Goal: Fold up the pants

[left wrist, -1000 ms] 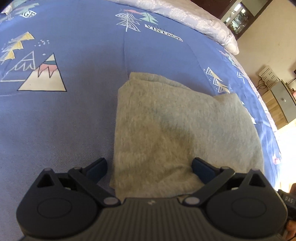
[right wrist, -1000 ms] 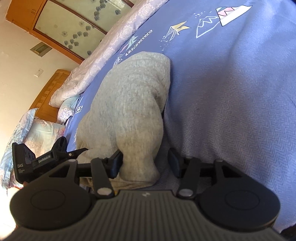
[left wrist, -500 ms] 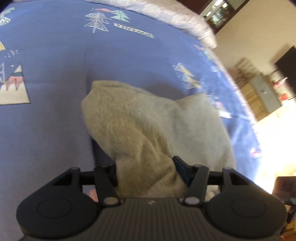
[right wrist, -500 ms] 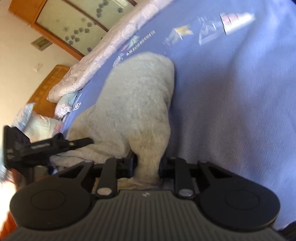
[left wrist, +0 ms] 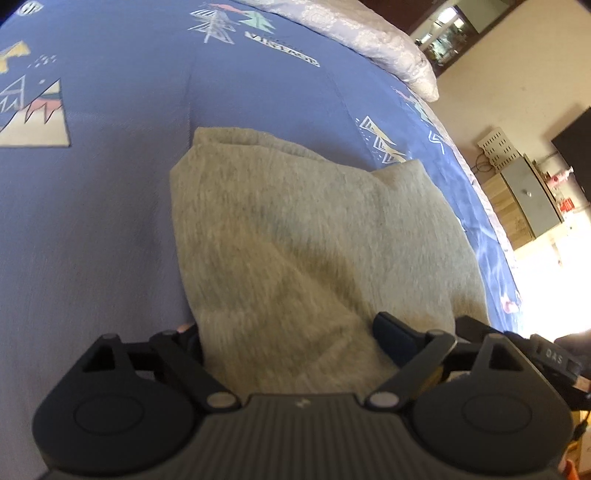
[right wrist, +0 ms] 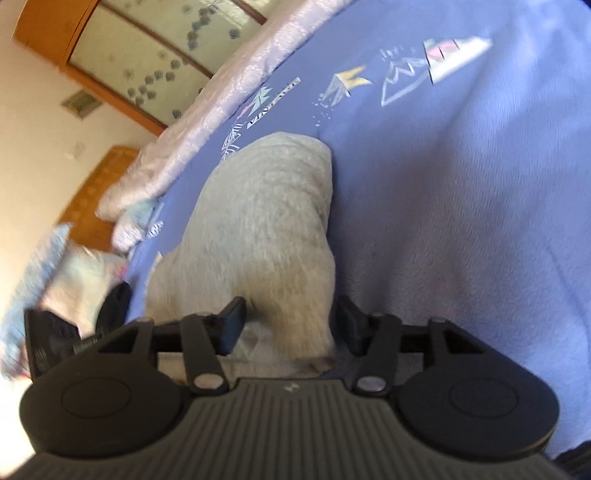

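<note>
**Both grippers wide apart around the folded grey pants**

The left gripper point(left wrist: 290, 338) has its fingers spread wide, and the near end of the grey pants point(left wrist: 295, 236) lies between them. The left finger is almost hidden behind the cloth edge and seems to touch it; the right finger point(left wrist: 393, 334) rests on or just beside the cloth, but it does not pinch it. So this gripper is open and holds nothing firmly.

The right gripper point(right wrist: 291, 323) is also parted. A rounded hump of the pants point(right wrist: 266, 229) comes down between its two fingers. The left finger point(right wrist: 232, 325) stands just beside the cloth and the right one is close to the other side of the hump; I cannot see a squeeze, the jaws are clearly apart.

The pants lie folded in a thick bundle on the blue bedsheet point(left wrist: 110, 221), which has printed mountains and trees.

The left wrist view shows the flat top of the bundle, the pale quilt point(left wrist: 369, 33) at the far edge of the bed, and a grey cabinet point(left wrist: 532, 199) by the wall at the right. Part of the other gripper shows at its lower right corner.

The right wrist view shows the bundle from its side, as a tall hump, with a wooden wardrobe point(right wrist: 122, 55) with glass doors behind, and blurred pillows point(right wrist: 74, 273) at the left. This view is a little blurred.
</note>
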The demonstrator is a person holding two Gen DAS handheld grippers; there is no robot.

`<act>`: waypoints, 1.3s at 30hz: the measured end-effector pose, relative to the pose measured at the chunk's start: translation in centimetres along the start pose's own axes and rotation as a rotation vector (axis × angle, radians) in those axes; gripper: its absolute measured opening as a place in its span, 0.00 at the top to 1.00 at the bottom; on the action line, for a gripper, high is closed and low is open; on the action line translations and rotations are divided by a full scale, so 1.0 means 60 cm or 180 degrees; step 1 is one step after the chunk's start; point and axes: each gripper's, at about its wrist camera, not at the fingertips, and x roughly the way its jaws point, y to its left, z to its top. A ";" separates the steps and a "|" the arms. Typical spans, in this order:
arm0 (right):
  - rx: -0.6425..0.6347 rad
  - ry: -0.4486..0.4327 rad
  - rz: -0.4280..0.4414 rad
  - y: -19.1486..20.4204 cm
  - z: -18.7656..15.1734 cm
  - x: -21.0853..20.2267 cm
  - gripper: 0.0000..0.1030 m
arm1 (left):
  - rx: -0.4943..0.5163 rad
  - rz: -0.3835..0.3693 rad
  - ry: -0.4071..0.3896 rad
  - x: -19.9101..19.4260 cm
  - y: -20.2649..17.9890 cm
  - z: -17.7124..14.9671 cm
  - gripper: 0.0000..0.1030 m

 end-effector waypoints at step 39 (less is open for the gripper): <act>-0.0381 -0.0008 0.0140 0.053 -0.034 0.049 0.00 | 0.0103 0.0289 -0.0168 -0.004 -0.025 -0.021 0.23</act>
